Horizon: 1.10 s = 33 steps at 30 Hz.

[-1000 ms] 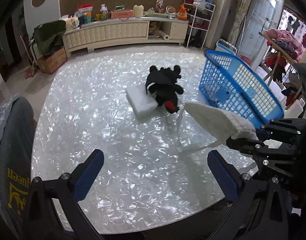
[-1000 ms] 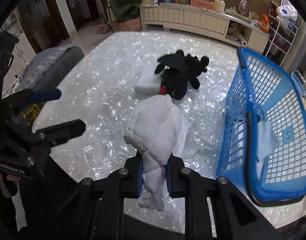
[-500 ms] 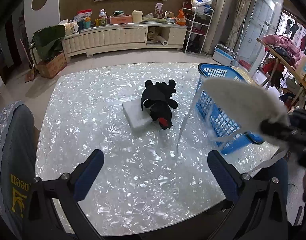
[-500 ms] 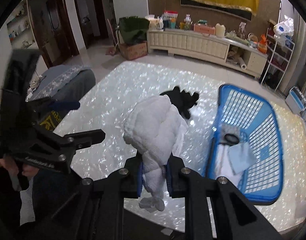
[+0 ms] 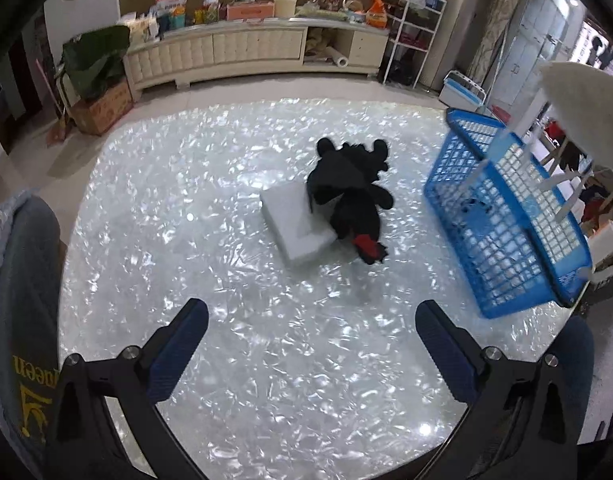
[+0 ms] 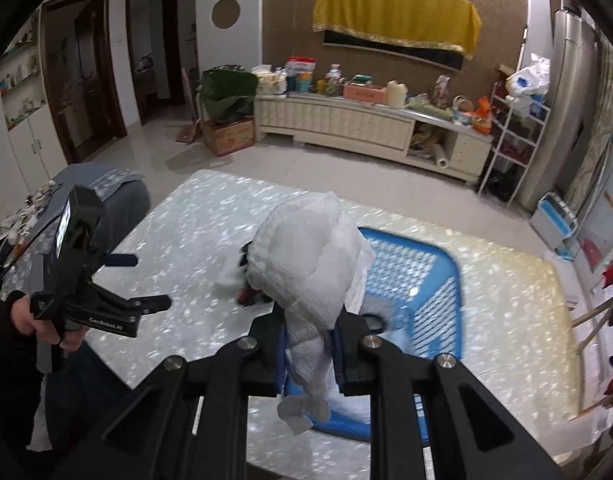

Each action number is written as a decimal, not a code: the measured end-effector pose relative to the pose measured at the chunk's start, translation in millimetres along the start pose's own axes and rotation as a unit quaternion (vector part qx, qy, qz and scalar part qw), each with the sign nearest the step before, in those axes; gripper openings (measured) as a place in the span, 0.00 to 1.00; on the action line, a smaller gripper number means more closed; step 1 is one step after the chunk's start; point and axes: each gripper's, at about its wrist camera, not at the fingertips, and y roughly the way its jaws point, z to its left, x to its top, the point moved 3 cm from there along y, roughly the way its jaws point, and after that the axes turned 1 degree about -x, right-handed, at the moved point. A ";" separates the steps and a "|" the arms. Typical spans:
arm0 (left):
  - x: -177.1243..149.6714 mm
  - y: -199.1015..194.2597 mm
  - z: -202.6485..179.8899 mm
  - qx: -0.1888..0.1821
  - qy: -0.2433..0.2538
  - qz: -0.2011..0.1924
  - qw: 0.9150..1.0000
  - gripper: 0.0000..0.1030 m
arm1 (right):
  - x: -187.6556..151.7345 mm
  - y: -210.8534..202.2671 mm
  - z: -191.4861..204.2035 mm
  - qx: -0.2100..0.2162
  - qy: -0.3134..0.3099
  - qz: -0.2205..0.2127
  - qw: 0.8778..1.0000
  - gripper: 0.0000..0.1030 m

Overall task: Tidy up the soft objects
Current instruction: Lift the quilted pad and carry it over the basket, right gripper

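My right gripper (image 6: 308, 350) is shut on a white bundled cloth (image 6: 306, 264) and holds it high above the blue basket (image 6: 438, 280); the cloth also shows at the upper right of the left wrist view (image 5: 578, 108). My left gripper (image 5: 312, 344) is open and empty, low over the near part of the table; it also shows in the right wrist view (image 6: 118, 280). A black plush toy (image 5: 352, 196) with a red patch lies partly on a white foam block (image 5: 296, 228) mid-table. The basket (image 5: 502, 224) stands to their right with white items inside.
The shiny white table (image 5: 226, 272) ends close in front of me. A grey upholstered chair (image 5: 18, 280) stands at its left edge. A cream sideboard (image 5: 226, 52) with clutter and a white wire rack (image 5: 410, 36) line the far wall. A clothes rack (image 5: 586, 168) stands right.
My right gripper has lifted the white cloth up from table height and carried it right, above the basket. My left gripper has stayed open and nearly still.
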 end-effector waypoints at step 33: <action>36.6 165.7 24.3 0.045 -0.023 0.083 0.995 1.00 | -10.1 34.6 -63.8 -0.067 0.041 0.055 0.995 0.16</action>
